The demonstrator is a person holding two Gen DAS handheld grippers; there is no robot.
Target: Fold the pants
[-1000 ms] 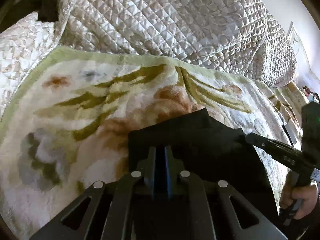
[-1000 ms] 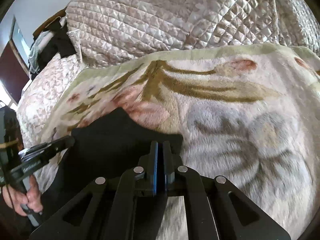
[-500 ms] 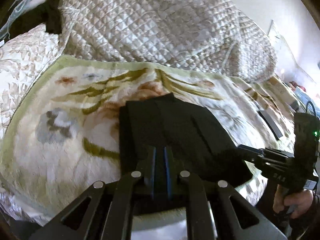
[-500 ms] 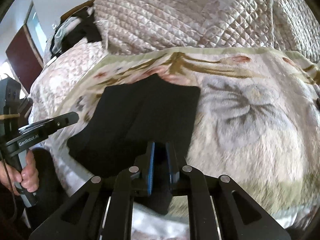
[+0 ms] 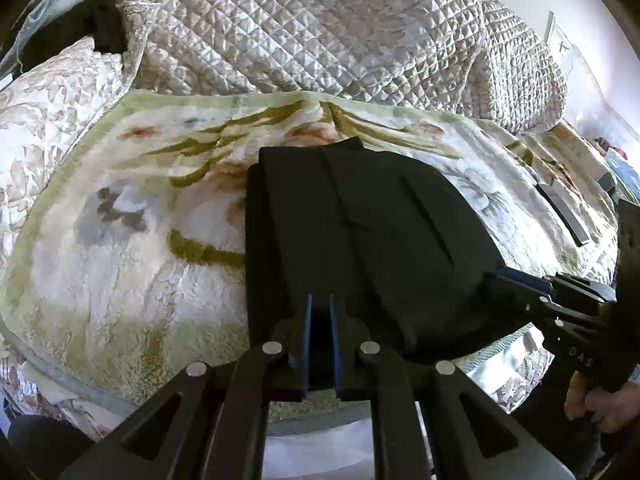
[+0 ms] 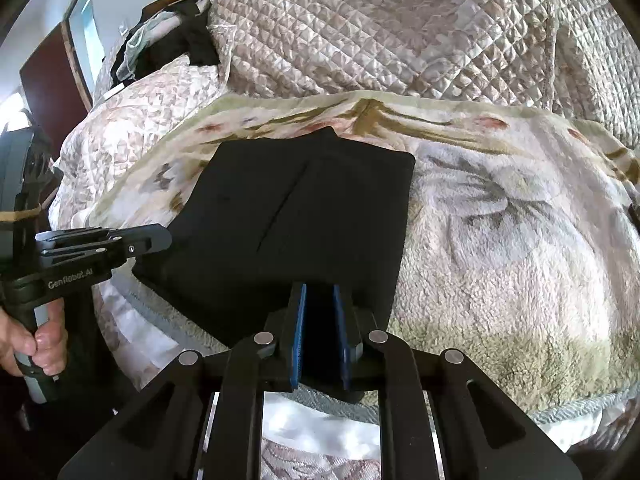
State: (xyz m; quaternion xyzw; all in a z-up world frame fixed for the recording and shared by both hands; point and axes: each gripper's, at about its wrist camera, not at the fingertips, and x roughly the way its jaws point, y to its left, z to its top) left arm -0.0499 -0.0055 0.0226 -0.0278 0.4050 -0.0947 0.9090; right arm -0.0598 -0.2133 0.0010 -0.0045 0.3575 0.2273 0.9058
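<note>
Folded black pants [image 5: 360, 224] lie flat on a floral fleece blanket [image 5: 120, 248], their near edge at the bed's front. My left gripper [image 5: 319, 300] is shut on the near left part of that edge; in the right wrist view it [image 6: 160, 236] touches the pants' [image 6: 296, 208] left corner. The jaws of my right gripper [image 6: 320, 292] are opening. Its blue pads [image 6: 298, 332] stand apart, with the dark near edge of the pants between them. From the left wrist view its tips [image 5: 496, 276] sit at the pants' right near corner.
A quilted comforter [image 5: 320, 28] is heaped behind the blanket. Dark clothes [image 6: 188, 40] lie at the back left. A dark flat bar [image 5: 564, 216] rests on the blanket to the right. A hand [image 6: 36, 340] holds the left gripper's handle. The bed's edge runs just below the pants.
Both grippers drew back toward the bed's front edge, so much more of the pants now shows lying flat. The right gripper's pads, pressed together a second ago, have parted.
</note>
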